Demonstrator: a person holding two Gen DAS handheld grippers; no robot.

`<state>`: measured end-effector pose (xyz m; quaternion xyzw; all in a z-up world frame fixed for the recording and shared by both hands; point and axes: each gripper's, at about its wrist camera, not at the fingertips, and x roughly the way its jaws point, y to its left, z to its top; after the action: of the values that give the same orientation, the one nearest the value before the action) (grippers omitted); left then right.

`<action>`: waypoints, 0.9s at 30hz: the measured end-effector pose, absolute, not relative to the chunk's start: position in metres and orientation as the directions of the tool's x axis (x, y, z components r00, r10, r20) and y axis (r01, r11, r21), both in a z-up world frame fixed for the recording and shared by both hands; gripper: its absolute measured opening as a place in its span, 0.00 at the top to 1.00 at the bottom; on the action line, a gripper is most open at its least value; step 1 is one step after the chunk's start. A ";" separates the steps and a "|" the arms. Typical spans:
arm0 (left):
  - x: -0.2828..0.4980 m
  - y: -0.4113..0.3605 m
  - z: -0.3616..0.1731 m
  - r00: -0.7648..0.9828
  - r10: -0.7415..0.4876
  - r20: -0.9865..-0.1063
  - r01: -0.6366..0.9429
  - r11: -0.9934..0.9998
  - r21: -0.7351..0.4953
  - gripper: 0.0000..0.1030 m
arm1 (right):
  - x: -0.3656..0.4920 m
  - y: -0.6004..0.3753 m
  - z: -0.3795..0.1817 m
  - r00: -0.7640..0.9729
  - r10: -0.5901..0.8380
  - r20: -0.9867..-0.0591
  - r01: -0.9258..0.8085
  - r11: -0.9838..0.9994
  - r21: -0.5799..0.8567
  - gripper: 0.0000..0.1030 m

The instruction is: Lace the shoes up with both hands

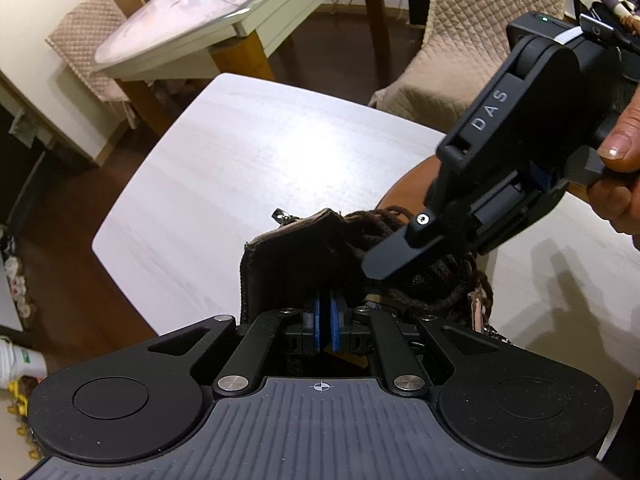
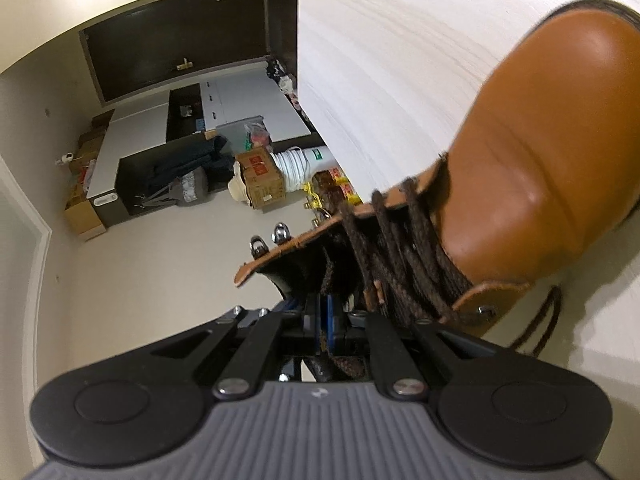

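Tan boot [image 2: 552, 128] lies at 2 o'clock; both grippers [image 1: 325, 312] [image 2: 326, 320] stand nearly closed, contents unclear. Best keep the lace [image 2: 404, 256] taut across 2 eyelets.

Table [image 1: 224, 152] bare left of boot [image 2: 540, 140]; chair [image 1: 460, 40] behind.

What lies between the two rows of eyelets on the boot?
Dark brown laces cross there over the boot's tongue, shown in the right wrist view.
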<state>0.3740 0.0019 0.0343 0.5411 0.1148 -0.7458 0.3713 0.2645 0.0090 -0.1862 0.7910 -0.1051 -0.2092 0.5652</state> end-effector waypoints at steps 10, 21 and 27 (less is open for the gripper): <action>0.378 0.005 0.039 -0.161 -0.422 -0.892 0.707 -0.680 0.194 0.93 | 0.268 -0.007 -0.181 0.866 -0.438 -0.242 0.130 -0.271 0.954 0.95; 0.385 0.014 0.042 -0.189 -0.451 -0.872 0.756 -0.634 0.164 0.92 | 0.263 -0.002 -0.136 0.854 -0.366 -0.370 0.368 -0.080 0.927 0.86; 0.392 0.018 0.047 -0.188 -0.486 -0.854 0.793 -0.588 0.160 0.92 | 0.256 -0.012 -0.097 0.800 -0.412 -0.437 0.517 0.101 0.850 0.87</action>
<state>0.3918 0.0178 0.0468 0.4757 0.1613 -0.7536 0.4241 0.2565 -0.0120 -0.0966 0.5926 0.0443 -0.3135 0.7407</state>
